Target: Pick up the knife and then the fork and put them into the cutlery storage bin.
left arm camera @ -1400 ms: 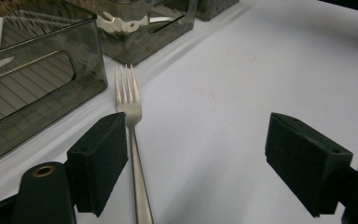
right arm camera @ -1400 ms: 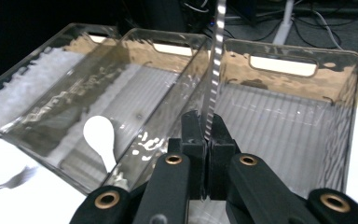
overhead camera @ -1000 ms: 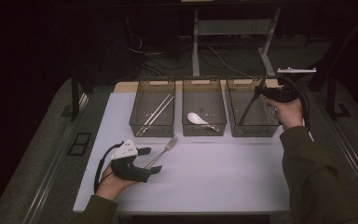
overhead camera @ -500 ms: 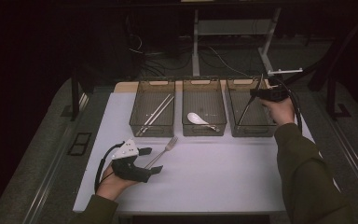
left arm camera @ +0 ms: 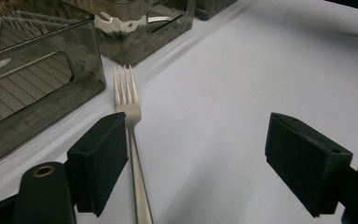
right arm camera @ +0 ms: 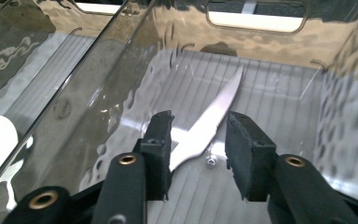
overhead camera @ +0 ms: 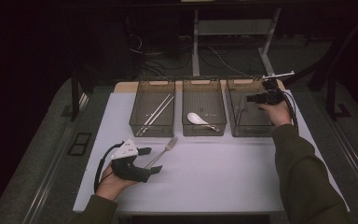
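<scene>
A metal fork (left arm camera: 130, 107) lies on the white table, tines toward the bins. My left gripper (left arm camera: 196, 140) rests low over it, open wide, the handle running just inside its left pad (left arm camera: 100, 161); the same gripper (overhead camera: 142, 161) and fork (overhead camera: 166, 148) sit at front left in the high view. My right gripper (right arm camera: 198, 149) reaches into the right-hand smoky bin (overhead camera: 249, 128), held there by the person's hand (overhead camera: 275, 112). Its jaws have just been opening. A table knife blade (right arm camera: 209, 123) lies between them on the bin's ribbed floor, and the pads do not press on it.
Three clear smoky bins stand in a row at the back of the table. The left bin (overhead camera: 135, 123) holds chopsticks (overhead camera: 156, 113), the middle bin (overhead camera: 204, 131) a white spoon (overhead camera: 196, 118). Open white table surface (overhead camera: 223, 172) spreads in front of them.
The right hand has sunk with the knife into the right bin and its jaws have parted around the blade. The left hand and the fork have not moved.
</scene>
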